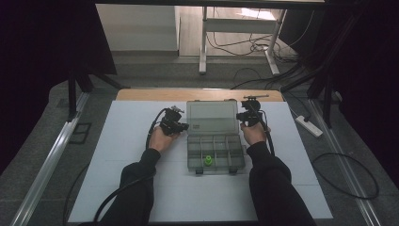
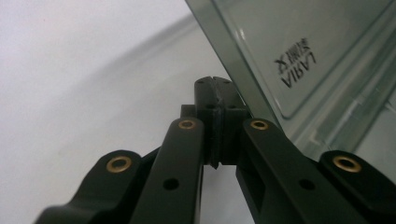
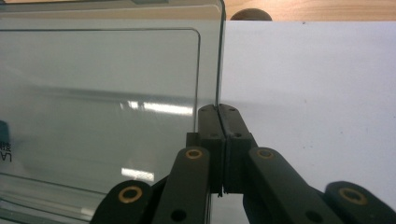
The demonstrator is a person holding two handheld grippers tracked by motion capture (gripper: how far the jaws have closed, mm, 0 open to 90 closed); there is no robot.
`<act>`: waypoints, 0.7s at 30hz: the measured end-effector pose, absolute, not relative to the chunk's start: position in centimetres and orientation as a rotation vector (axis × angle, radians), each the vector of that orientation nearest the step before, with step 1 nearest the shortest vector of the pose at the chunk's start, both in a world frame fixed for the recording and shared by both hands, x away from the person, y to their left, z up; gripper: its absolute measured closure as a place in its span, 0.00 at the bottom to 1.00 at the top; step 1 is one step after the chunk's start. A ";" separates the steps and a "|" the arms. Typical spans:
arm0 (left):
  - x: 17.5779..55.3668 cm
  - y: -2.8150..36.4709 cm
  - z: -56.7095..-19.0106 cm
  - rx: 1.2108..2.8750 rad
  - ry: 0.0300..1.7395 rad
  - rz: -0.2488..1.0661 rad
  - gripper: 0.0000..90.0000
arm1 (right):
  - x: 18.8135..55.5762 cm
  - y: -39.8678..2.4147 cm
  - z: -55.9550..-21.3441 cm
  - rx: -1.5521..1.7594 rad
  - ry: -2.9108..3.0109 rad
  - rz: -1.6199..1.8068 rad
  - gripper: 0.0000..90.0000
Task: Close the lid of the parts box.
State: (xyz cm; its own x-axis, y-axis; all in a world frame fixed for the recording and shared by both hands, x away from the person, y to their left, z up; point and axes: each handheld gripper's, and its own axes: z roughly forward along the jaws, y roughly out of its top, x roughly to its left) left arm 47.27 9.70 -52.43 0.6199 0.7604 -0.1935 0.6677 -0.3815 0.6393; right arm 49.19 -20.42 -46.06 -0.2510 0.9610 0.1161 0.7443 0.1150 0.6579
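A clear grey compartment box lies in the middle of the white table with its lid swung open and raised at the back. A small green part sits in a front compartment. My left gripper is at the lid's left edge, jaws shut; in the left gripper view its tips rest next to the lid. My right gripper is at the lid's right edge, jaws shut too. In the right gripper view the lid ends exactly at the tips.
The white table top spreads wide on both sides of the box and in front of it. A wooden strip runs along its far edge. Cables trail from both grippers across the table and the floor.
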 end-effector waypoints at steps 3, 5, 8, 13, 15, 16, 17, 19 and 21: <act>47.4 9.6 -52.6 2.126 1.126 0.161 1.00 | 48.9 -20.6 -45.9 1.654 2.057 0.904 0.99; 47.7 9.6 -52.7 2.105 1.134 0.141 1.00 | 48.7 -20.7 -45.8 1.644 2.052 0.914 0.99; 47.9 9.4 -52.6 2.104 1.138 0.151 1.00 | 48.5 -20.7 -45.7 1.641 2.050 0.921 0.99; 48.6 9.4 -51.7 2.069 1.143 0.170 1.00 | 48.0 -20.8 -45.4 1.629 2.043 0.936 0.99; 48.9 9.5 -51.2 2.057 1.142 0.176 1.00 | 47.8 -20.8 -45.3 1.620 2.044 0.937 0.99; 48.9 9.5 -51.1 2.057 1.139 0.178 1.00 | 47.7 -20.9 -45.2 1.617 2.041 0.938 0.99; 49.0 9.5 -50.9 2.053 1.135 0.182 1.00 | 47.6 -20.9 -45.2 1.616 2.042 0.940 0.99; 49.0 9.6 -50.6 2.046 1.123 0.187 1.00 | 47.4 -21.0 -45.1 1.609 2.043 0.950 0.99; 49.0 9.6 -50.3 2.039 1.113 0.186 1.00 | 47.3 -21.2 -45.0 1.603 2.046 0.962 0.98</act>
State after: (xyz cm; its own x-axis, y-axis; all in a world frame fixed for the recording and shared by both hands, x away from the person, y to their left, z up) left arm 48.96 9.60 -50.34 0.6040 0.7637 -0.2279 0.6477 -0.3037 0.6987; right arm 47.25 -21.17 -45.00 -0.2859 0.9506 0.1208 0.6995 0.1209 0.7044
